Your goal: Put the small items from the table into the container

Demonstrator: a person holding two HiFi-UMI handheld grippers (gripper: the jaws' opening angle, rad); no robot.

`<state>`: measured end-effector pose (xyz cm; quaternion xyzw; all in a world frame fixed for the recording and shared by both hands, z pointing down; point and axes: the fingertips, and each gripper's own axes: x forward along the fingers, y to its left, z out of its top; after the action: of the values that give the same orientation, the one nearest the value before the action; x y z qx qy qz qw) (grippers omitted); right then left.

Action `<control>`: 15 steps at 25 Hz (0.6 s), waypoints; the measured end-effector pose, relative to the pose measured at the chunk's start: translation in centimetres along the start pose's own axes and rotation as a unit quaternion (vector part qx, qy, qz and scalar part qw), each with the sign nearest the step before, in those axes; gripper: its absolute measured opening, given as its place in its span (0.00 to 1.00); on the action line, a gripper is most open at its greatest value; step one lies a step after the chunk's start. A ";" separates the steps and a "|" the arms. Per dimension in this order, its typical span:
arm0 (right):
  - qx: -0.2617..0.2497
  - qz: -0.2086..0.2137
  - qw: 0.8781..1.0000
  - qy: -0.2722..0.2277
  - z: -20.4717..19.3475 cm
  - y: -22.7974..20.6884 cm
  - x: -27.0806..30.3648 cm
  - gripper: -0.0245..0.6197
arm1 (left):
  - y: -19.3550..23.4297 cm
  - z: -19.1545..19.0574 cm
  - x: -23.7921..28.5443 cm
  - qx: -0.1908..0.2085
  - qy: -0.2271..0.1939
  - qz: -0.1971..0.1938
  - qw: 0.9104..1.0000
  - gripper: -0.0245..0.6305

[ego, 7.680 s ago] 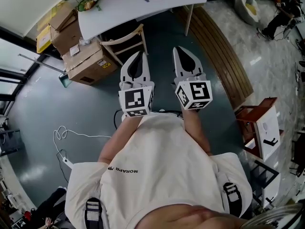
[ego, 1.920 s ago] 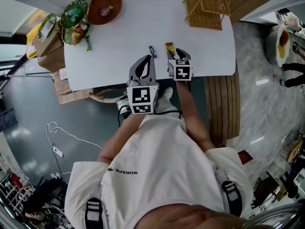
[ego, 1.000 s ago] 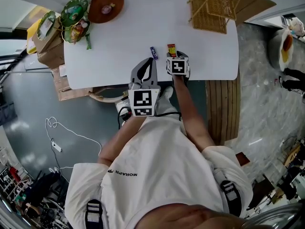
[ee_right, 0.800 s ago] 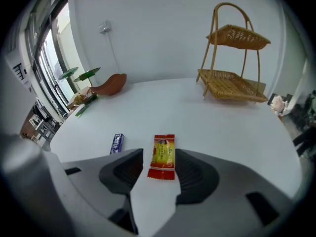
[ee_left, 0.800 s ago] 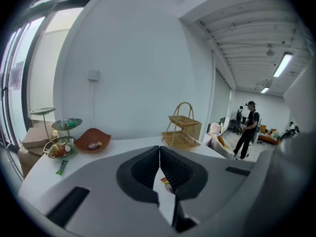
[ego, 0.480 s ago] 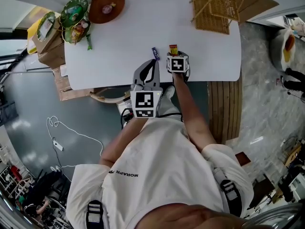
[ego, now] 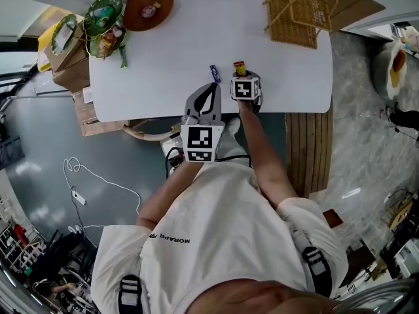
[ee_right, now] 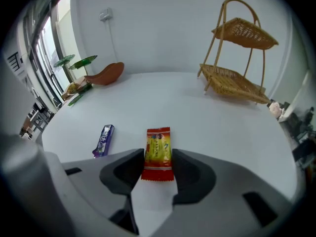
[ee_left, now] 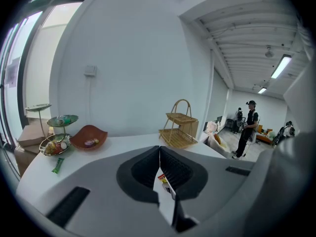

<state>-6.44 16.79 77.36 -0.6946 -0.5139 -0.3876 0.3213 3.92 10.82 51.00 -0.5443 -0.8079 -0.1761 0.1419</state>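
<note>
Lying flat between right gripper [ee_right: 158,158] jaws: red-yellow packet [ee_right: 157,147].

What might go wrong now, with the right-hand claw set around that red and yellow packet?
1. The red and yellow snack packet lies flat on the white table between the right gripper jaws. Squeezed by its thin edges, it may buckle or slip out.
2. The purple candy wrapper lies just beside it, so a sideways shift could knock it.
3. The wicker rack stands far across the table, so a weak grip might drop the packet on the way.
</note>
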 end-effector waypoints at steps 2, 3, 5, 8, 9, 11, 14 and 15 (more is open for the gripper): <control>-0.008 -0.002 1.000 0.000 -0.1 0.1 0.2 0.32 | -0.1 -0.2 0.1 0.002 0.002 -0.007 1.000 0.04; -0.011 -0.002 1.000 -0.001 -0.1 0.1 0.2 0.32 | -0.3 -0.2 0.2 0.004 0.003 -0.011 1.000 0.04; -0.014 -0.002 1.000 -0.002 0.0 0.3 0.4 0.31 | -0.4 -0.2 0.3 0.006 0.002 -0.016 1.000 0.04; -0.014 -0.004 1.000 -0.002 -0.1 0.5 0.4 0.28 | -0.5 -0.3 0.3 0.007 0.003 -0.019 1.000 0.04; -0.013 -0.004 1.000 -0.004 -0.1 0.5 0.3 0.27 | -0.5 -0.3 0.3 0.007 0.003 -0.019 1.000 0.04; -0.011 -0.002 1.000 -0.009 0.1 0.6 0.2 0.25 | -0.4 -0.3 0.2 0.006 0.003 -0.018 1.000 0.04; -0.005 0.003 1.000 -0.010 0.1 0.6 0.0 0.21 | -0.4 -0.4 0.0 0.004 0.003 -0.017 1.000 0.04; -0.004 0.004 1.000 -0.012 0.1 0.5 -0.1 0.21 | -0.5 -0.4 -0.1 0.003 0.003 -0.017 1.000 0.04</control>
<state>-5.93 16.68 77.17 -0.7021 -0.5136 -0.3803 0.3141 3.54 10.45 51.23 -0.5298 -0.8169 -0.1774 0.1434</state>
